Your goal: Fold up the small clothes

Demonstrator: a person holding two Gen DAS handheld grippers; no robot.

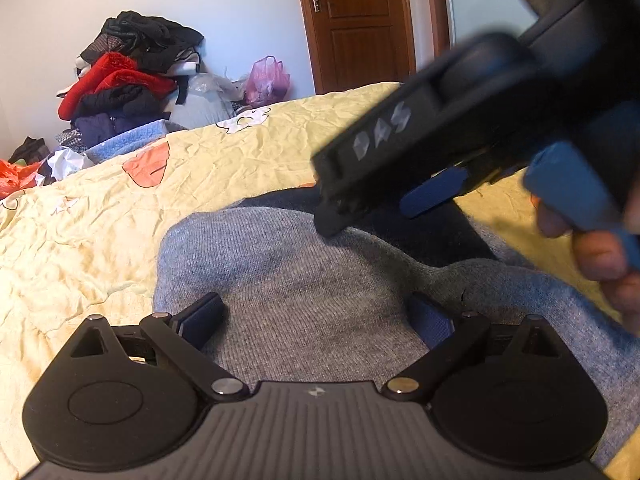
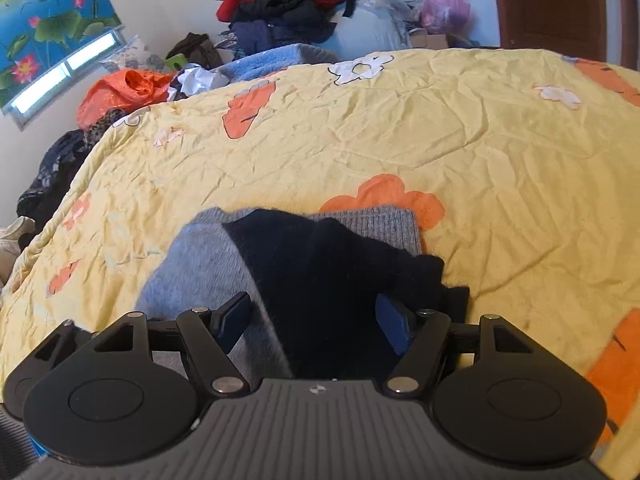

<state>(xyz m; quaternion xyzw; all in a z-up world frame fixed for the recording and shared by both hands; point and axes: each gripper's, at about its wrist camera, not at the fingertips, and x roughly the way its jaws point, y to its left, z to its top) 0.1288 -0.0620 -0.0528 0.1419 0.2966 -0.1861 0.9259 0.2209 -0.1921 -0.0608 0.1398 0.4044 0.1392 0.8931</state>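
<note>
A small grey knit garment (image 1: pixel 304 292) with a dark navy part (image 1: pixel 424 232) lies on the yellow bedspread (image 1: pixel 100 232). My left gripper (image 1: pixel 316 316) is open, its jaws wide apart low over the grey cloth, holding nothing. In the right wrist view the same garment shows grey (image 2: pixel 196 264) and navy (image 2: pixel 320 272). My right gripper (image 2: pixel 316 320) is open just above it, straddling the line where grey meets navy. In the left wrist view the right gripper's body (image 1: pixel 440 140) hangs over the garment's far side, with its tip at the cloth.
A pile of red and black clothes (image 1: pixel 128 84) and a pink bag (image 1: pixel 266 80) sit beyond the bed near a brown door (image 1: pixel 360 24). An orange bag (image 2: pixel 124 88) and more clothes lie at the bed's left edge. The floral bedspread stretches far ahead.
</note>
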